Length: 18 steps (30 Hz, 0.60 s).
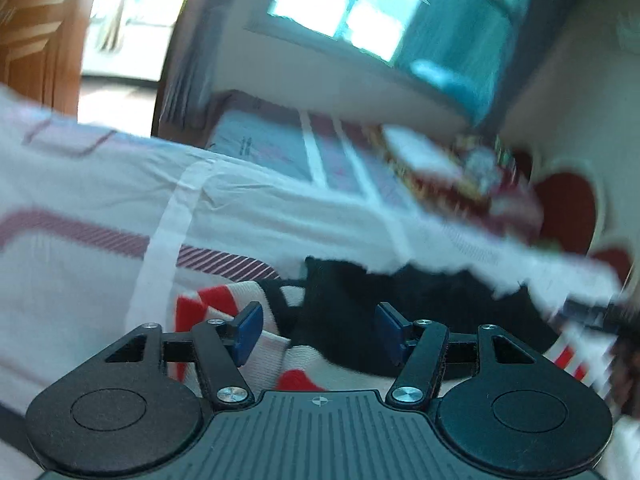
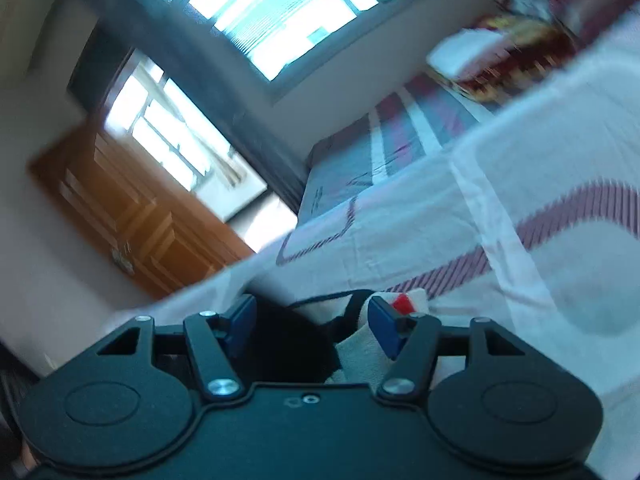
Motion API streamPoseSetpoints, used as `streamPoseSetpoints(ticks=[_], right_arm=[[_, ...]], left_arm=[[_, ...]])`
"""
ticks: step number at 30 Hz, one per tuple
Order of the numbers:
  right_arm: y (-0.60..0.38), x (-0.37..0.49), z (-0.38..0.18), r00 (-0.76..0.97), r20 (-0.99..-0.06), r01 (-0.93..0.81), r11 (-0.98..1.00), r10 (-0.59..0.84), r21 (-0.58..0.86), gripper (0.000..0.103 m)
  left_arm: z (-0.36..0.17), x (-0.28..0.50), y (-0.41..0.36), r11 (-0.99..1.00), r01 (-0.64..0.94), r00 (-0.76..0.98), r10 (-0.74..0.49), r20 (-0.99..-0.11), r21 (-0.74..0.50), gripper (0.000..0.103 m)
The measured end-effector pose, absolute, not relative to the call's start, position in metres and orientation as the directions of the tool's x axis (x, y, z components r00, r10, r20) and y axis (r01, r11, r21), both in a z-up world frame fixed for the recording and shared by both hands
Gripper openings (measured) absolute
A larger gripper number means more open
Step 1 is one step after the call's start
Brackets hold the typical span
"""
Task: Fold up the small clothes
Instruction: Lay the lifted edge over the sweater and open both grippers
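A small garment (image 1: 344, 312), black with white and red patterned parts, lies on the white bed sheet (image 1: 100, 280). My left gripper (image 1: 318, 330) is open right over it, its blue pads (image 1: 250, 330) apart on either side of the cloth. In the right wrist view the same garment (image 2: 288, 340) lies between and under the blue pads (image 2: 382, 330) of my right gripper (image 2: 310, 326), which is open. A white and red part (image 2: 404, 304) shows by the right pad. Both views are tilted and blurred.
The bed sheet (image 2: 520, 220) has purple striped bands. A red and yellow patterned pillow or blanket (image 1: 460, 176) lies at the far end of the bed. A wooden door (image 2: 132, 216) and bright windows (image 2: 260, 12) stand beyond the bed.
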State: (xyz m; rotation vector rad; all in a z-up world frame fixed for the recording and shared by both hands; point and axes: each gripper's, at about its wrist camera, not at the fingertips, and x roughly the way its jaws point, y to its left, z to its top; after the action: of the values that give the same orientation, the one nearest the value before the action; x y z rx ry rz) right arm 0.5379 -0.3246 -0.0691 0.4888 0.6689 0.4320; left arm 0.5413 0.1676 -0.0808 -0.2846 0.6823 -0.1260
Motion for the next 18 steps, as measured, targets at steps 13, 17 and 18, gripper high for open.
streamPoseSetpoints(ticks=[13, 17, 18], right_arm=[[-0.240, 0.544, -0.067, 0.672, -0.668, -0.374, 0.925, 0.321, 0.068, 0.006], [-0.257, 0.529, -0.056, 0.726, -0.620, -0.322, 0.944, 0.297, 0.074, 0.005], [-0.259, 0.524, -0.056, 0.729, -0.620, -0.322, 0.945, 0.290, 0.063, 0.005]], left_arm=[[-0.079, 0.540, 0.128, 0.999, 0.028, 0.752, -0.048, -0.657, -0.041, 0.007], [-0.075, 0.517, 0.132, 0.999, -0.022, 0.784, -0.005, -0.621, -0.037, 0.007], [-0.079, 0.518, 0.134, 0.999, -0.027, 0.779, 0.000, -0.627, -0.032, 0.007]])
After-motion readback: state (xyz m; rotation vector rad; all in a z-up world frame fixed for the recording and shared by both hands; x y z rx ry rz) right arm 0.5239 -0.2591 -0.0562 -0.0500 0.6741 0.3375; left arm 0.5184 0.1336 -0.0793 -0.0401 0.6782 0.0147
